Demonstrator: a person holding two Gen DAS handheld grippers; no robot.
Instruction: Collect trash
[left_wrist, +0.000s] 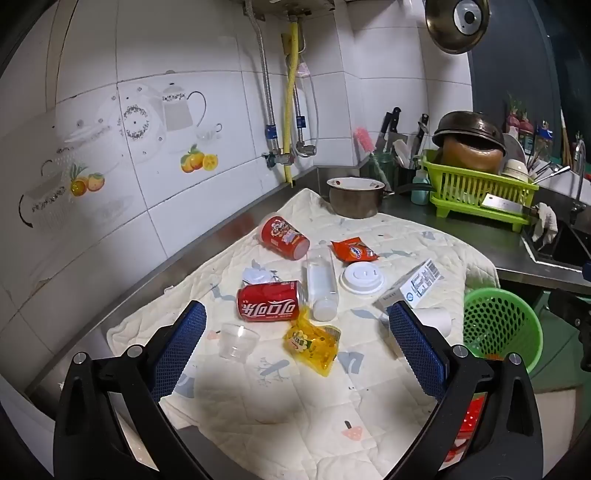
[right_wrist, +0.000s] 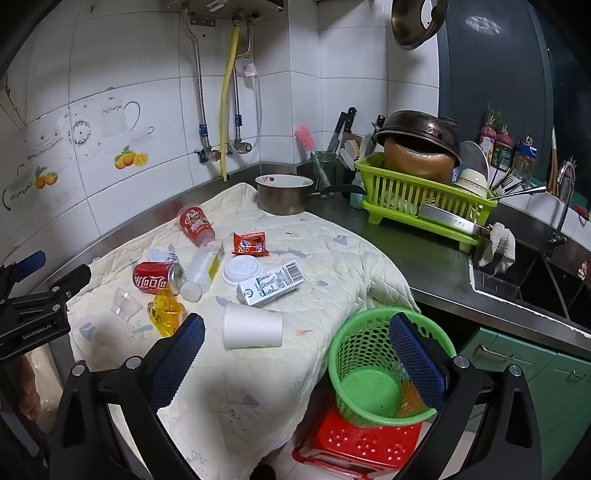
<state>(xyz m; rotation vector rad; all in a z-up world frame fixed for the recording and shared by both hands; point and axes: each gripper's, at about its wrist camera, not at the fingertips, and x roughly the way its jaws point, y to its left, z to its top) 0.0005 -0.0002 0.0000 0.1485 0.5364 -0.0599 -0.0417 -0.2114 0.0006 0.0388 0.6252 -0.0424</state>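
- Left tongs (left_wrist: 295, 325): spread wide, holding nothing, above the quilted cream cloth (left_wrist: 295, 406) covering the tabletop.
- Right tongs (right_wrist: 297, 332): spread wide, holding nothing.
- Red cola can (left_wrist: 271, 300), white paper cup (right_wrist: 253, 326), and yellow wrapper (left_wrist: 312, 343): lying mid-cloth.
- Green perforated plastic basket (right_wrist: 369, 369): on red stool (right_wrist: 362, 443), beside the cloth's right edge.

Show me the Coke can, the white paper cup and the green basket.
Coke can (left_wrist: 267, 303), left wrist view, red side.
White paper cup (right_wrist: 253, 326), right wrist view, side wall.
Green basket (right_wrist: 364, 345), right wrist view, inner mesh wall.

Red cola can (left_wrist: 269, 301), yellow wrapper (left_wrist: 312, 343), green perforated basket (right_wrist: 373, 365), red stool (right_wrist: 364, 445), blue-padded grippers.
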